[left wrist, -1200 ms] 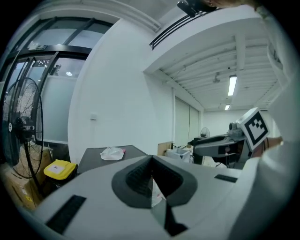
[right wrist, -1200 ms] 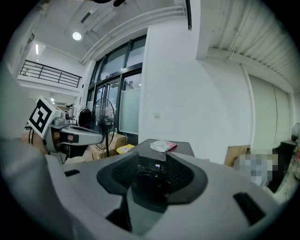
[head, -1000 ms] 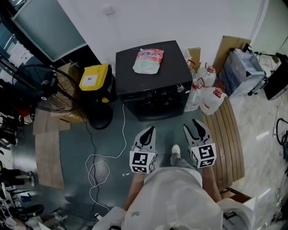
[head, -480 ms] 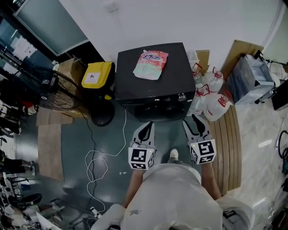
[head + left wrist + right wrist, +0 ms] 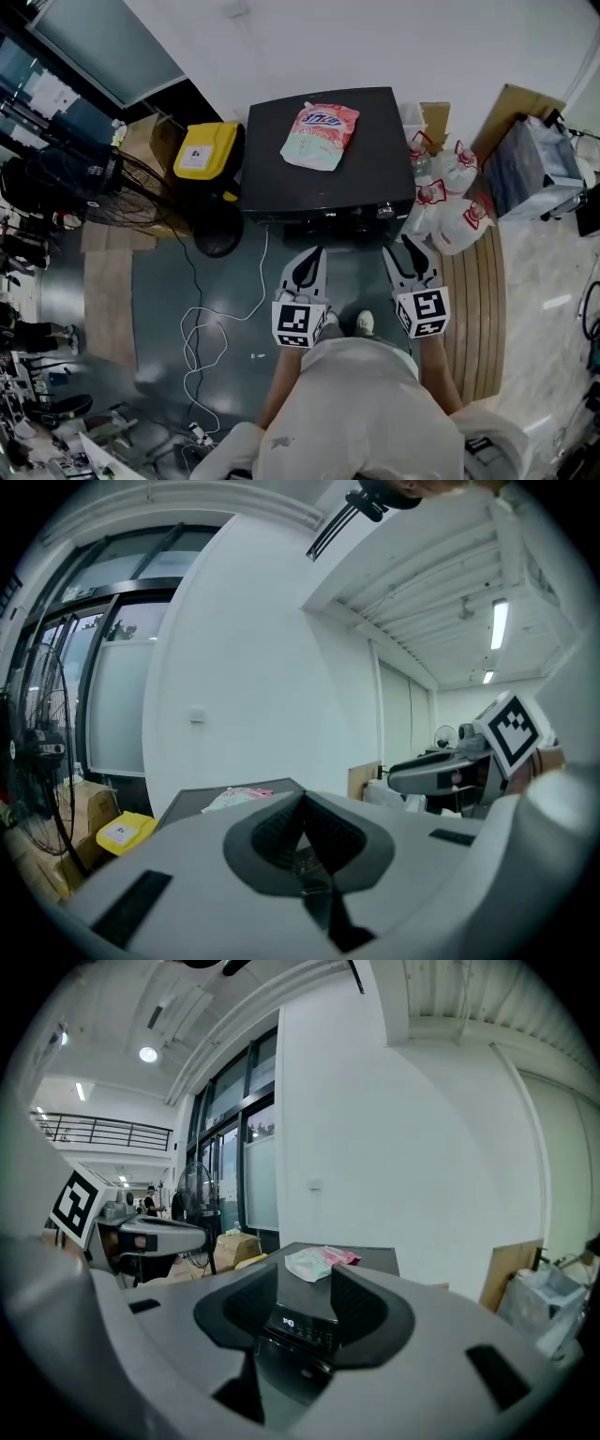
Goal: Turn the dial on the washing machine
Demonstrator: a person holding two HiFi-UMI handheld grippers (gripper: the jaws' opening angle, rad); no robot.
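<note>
Down at the bottom of the head view, the person is holding both grippers out in front of the body, side by side. The left gripper (image 5: 307, 258) is showing its jaws closed tip to tip, with nothing in them. The right gripper (image 5: 410, 251) is carrying its jaws a narrow gap apart, also with nothing in them; in the right gripper view the machine's lit panel is showing through that gap.

Moving up the frame, a strip of bare floor (image 5: 356, 258) is separating both sets of jaws from the washing machine (image 5: 328, 183), so neither one is touching it. The dial (image 5: 385, 212) is sitting at the right end of the front panel, just up-frame and slightly left of the right gripper's tips. The left gripper is pointing at the panel's middle, well off to the dial's left.

So the right gripper is looking like the nearer one, needing a short push forward. The dial's face seems to be pointing back at the person.

Farthest up, a pink pouch (image 5: 321, 134) is lying on the lid.
</note>
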